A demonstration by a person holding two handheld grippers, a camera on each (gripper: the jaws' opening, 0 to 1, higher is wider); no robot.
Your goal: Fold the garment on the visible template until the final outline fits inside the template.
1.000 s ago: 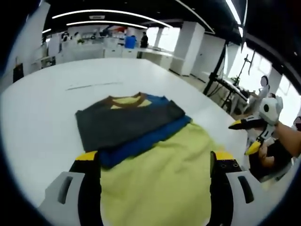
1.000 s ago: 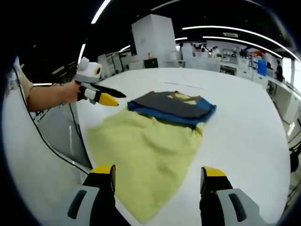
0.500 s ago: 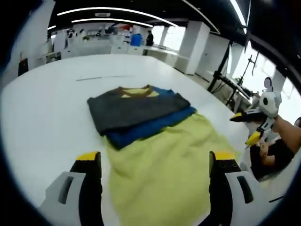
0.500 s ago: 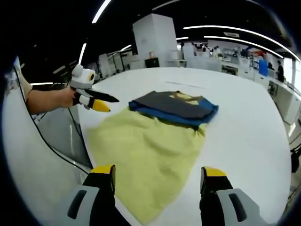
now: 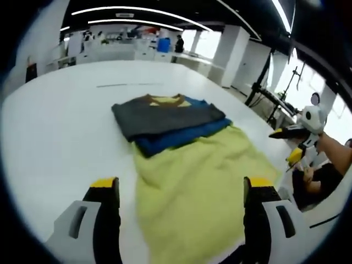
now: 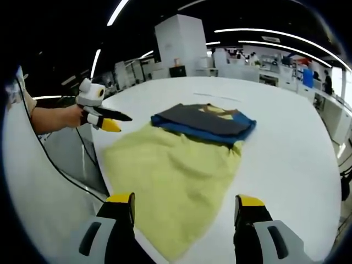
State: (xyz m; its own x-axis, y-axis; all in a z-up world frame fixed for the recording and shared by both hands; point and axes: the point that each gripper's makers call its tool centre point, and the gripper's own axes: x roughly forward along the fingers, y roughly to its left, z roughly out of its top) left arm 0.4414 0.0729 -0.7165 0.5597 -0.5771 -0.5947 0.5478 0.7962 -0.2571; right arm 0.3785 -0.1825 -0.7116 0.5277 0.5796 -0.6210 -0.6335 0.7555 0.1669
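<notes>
**Garment lies half folded on the white surface, both tongs clear of it**

In the left gripper view, the left tongs (image 5: 179, 190) rise from the bottom of the frame with their two yellow-tipped jaws set wide apart and nothing between them. The garment (image 5: 192, 176) lies on the white surface (image 5: 55, 137) ahead of them: its yellow lower part spreads flat through the centre and lower centre of the frame, partly between the two jaws as the camera sees it, while its folded dark grey and blue upper part (image 5: 168, 118) sits above centre. At the right edge of this frame the right tongs (image 5: 291, 146) appear, held in a person's hand (image 5: 330, 151) off the edge of the surface and apart from the cloth.

In the right gripper view, the right tongs (image 6: 184, 206) stand at the bottom with jaws wide apart and empty. The garment (image 6: 170, 176) fills the centre, with its folded grey and blue part (image 6: 206, 124) above centre. The left tongs (image 6: 104, 118) show at the upper left, gripped by a hand (image 6: 71, 116), near the yellow cloth's corner but not touching it.

A thin dark line (image 5: 129, 84) marks the surface beyond the garment.
</notes>
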